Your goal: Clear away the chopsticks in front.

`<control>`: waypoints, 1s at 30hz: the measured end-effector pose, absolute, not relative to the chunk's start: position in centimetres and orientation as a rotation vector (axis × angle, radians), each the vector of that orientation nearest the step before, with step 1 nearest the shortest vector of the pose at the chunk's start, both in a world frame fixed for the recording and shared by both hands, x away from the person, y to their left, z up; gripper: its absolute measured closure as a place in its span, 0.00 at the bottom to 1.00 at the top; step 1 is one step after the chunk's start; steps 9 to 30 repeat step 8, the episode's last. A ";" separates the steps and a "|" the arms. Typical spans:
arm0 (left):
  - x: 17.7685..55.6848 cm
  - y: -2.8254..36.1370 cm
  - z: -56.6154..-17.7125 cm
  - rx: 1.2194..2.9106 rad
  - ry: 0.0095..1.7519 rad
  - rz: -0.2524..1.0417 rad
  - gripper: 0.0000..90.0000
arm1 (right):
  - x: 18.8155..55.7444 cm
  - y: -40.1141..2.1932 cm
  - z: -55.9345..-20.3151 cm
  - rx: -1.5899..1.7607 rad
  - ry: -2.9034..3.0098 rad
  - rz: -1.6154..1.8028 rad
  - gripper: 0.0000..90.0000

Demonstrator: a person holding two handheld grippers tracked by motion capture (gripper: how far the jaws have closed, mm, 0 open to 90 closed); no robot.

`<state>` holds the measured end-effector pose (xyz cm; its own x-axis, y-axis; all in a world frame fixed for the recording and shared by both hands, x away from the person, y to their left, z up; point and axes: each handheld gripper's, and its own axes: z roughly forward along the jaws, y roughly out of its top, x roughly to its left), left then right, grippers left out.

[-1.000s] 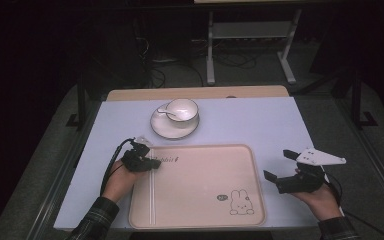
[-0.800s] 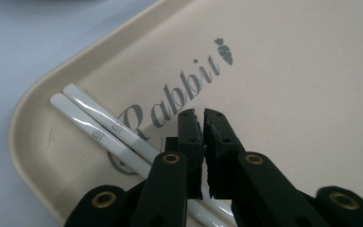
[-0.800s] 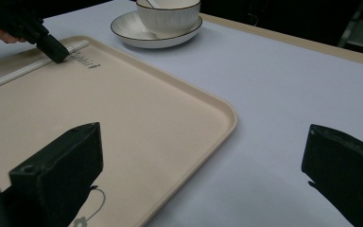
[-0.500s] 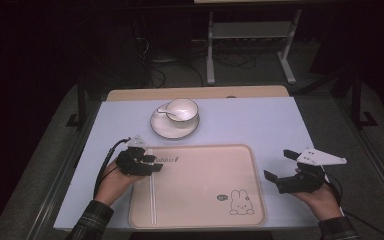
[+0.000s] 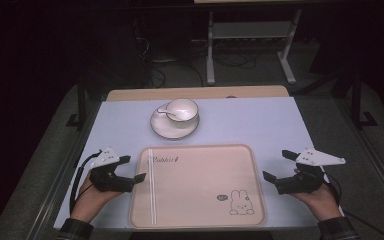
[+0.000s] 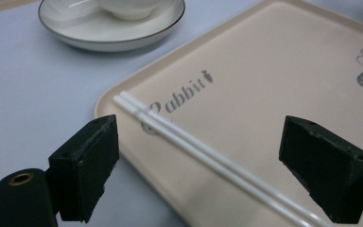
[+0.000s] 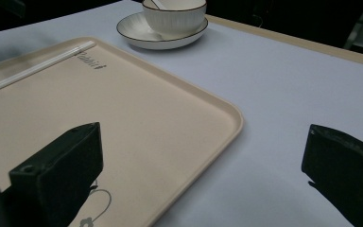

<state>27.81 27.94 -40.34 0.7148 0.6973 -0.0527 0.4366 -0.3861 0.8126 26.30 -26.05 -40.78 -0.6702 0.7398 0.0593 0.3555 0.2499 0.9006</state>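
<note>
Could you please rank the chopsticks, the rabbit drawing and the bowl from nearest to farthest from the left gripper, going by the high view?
From the left gripper:
1. Chopsticks, lying along the tray's left edge, just beside the jaws.
2. Rabbit drawing, at the tray's near right corner.
3. Bowl, on its saucer beyond the tray's far edge.

tray (image 5: 200, 200): word "Rabbit" in dark script near its far left corner, a small carrot-like mark after it, just beside the white chopsticks (image 6: 203, 153) | rabbit drawing with a small round badge near its front right corner; badge lettering too small to read
</note>
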 end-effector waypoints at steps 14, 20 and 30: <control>27.8 28.1 -40.7 2.050 0.870 0.380 0.14 | 26.3 -26.0 -40.8 1.000 2.149 1.398 0.00; 27.8 28.1 -40.7 2.050 0.870 0.380 0.14 | 26.3 -26.0 -40.8 1.000 2.149 1.398 0.00; 27.8 28.1 -40.7 2.050 0.870 0.380 0.14 | 26.3 -26.0 -40.8 1.000 2.149 1.398 0.00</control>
